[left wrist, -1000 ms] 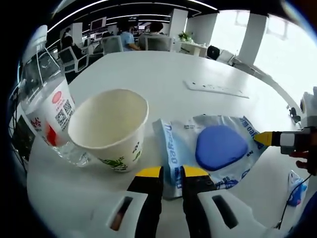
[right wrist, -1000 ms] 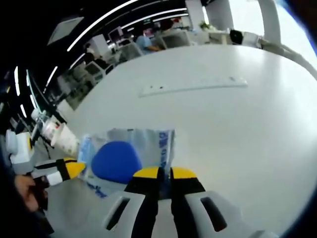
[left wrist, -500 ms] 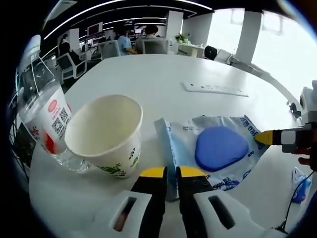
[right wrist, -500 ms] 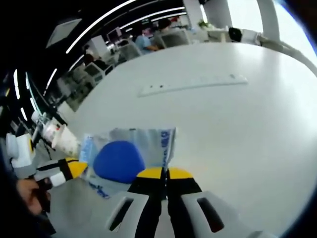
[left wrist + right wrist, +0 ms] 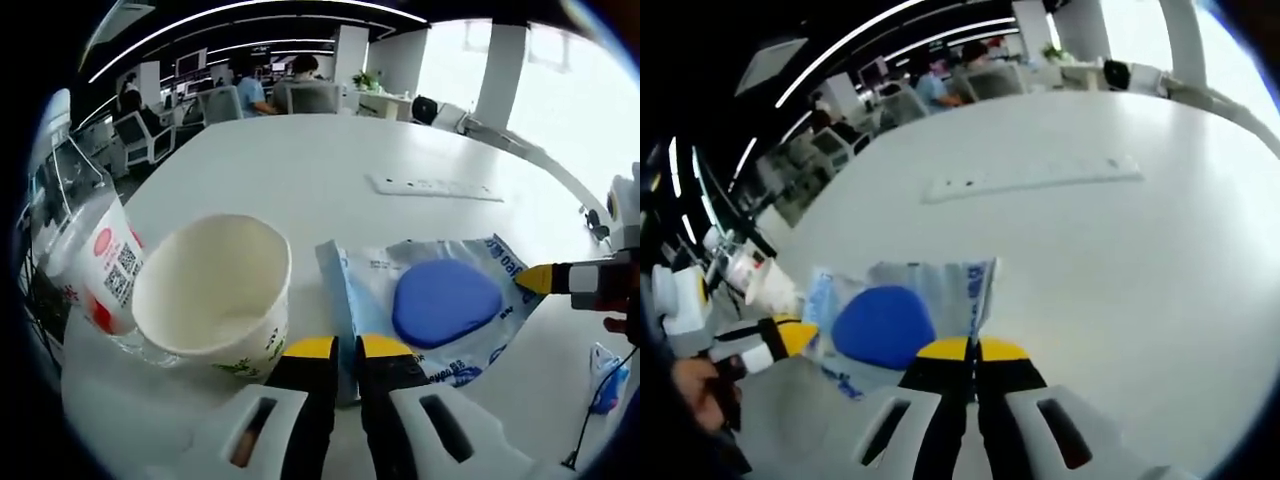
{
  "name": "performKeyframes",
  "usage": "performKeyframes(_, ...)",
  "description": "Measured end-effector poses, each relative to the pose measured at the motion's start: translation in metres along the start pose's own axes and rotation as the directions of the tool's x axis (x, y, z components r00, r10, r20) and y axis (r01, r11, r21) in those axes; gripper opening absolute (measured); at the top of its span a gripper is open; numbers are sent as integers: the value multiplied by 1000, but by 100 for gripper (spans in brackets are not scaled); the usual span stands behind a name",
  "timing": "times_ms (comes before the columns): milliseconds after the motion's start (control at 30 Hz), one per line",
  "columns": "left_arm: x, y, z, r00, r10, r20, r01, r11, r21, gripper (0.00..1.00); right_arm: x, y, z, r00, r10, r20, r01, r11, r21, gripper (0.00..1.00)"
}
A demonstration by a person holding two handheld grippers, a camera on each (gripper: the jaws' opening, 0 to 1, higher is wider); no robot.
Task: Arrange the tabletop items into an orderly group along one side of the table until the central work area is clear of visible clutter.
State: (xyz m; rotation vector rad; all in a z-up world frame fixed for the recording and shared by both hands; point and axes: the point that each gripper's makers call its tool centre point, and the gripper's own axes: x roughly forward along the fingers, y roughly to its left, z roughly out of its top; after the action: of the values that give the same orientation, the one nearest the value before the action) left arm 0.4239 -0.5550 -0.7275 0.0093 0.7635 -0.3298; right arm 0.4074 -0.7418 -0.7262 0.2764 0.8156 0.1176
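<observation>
A clear plastic bag (image 5: 470, 335) with blue print lies flat on the white table (image 5: 300, 150), with a blue rounded pad (image 5: 445, 300) inside it. My left gripper (image 5: 347, 350) is shut on the bag's near edge. Left of it stands an empty paper cup (image 5: 215, 300), and a water bottle (image 5: 85, 250) leans beside the cup. My right gripper (image 5: 975, 350) is shut on the opposite edge of the bag (image 5: 930, 285), and its yellow tip (image 5: 545, 278) enters the left gripper view from the right. The pad (image 5: 883, 325) and the left gripper (image 5: 770, 335) appear in the right gripper view.
A white power strip (image 5: 435, 186) lies further out on the table, also seen as the power strip (image 5: 1030, 178). A small blue item (image 5: 605, 385) lies off the table's right edge. People sit at desks with office chairs (image 5: 225, 100) behind the table.
The right gripper's jaws have shut on the bag's edge. The left jaws have drawn closer on the bag's near edge. The left view has shifted slightly toward the cup.
</observation>
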Motion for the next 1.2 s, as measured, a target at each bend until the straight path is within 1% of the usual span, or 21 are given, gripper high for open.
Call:
performKeyframes(167,1,1,-2,1000,1,-1,-1,1000,-3,6,2,-2,-2,1000,-1,-5,1,1000,10,0)
performKeyframes(267,0,2,-2,1000,0,-2,0,1000,-12,7,3,-4,-3,1000,-9,-4,9,1000,-3,0)
performKeyframes(333,0,2,-4,1000,1,-9,-1,1000,-9,8,3,-4,-2,1000,-11,-3,11,1000,-10,2)
performKeyframes(433,0,3,-3,1000,0,-4,0,1000,-13,9,3,-5,-1,1000,-12,2,12,1000,-8,5)
performKeyframes(600,-3,1,0,1000,-5,4,5,1000,-7,13,2,-5,2,1000,-18,14,18,1000,-14,8)
performKeyframes(733,-6,0,1,1000,-4,10,4,1000,-4,14,-5,-9,6,999,-33,31,34,999,-12,10)
performKeyframes(800,-9,0,1,1000,-4,10,4,1000,1,14,-8,-11,10,998,-39,49,39,999,-8,10)
performKeyframes(967,-18,-2,2,1000,-7,21,7,1000,2,14,-16,-13,15,997,-52,64,52,999,-5,11)
performKeyframes(1100,-25,-5,-1,1000,-14,27,14,1000,6,14,-23,-16,13,996,-60,66,60,998,0,11)
performKeyframes(1200,-33,-7,-6,1000,-13,27,13,1000,4,15,-29,-17,9,996,-65,68,65,998,8,11)
